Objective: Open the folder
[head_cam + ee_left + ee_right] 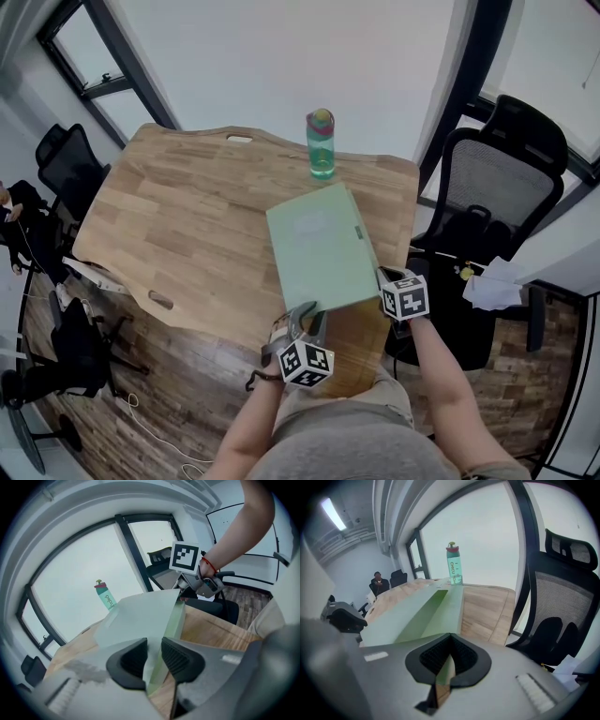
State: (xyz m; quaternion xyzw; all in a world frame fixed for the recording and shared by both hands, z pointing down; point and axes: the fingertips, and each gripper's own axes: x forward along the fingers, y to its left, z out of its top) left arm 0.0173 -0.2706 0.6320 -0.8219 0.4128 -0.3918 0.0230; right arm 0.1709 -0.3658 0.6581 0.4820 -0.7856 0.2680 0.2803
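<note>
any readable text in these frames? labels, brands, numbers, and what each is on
"CHICU": printed vertically on the green bottle, clearest in the right gripper view. A smaller line beside it is too small to read.
Pale label patch on the folder: too blurred to read.
Square patterns on the marker cubes: black-and-white codes only, no letters or numbers.

1. the bottle is showing "chicu" in white letters running down its side; the smaller print beside it is too small to read.
2. the folder is carrying a pale label, too blurred to read.
</note>
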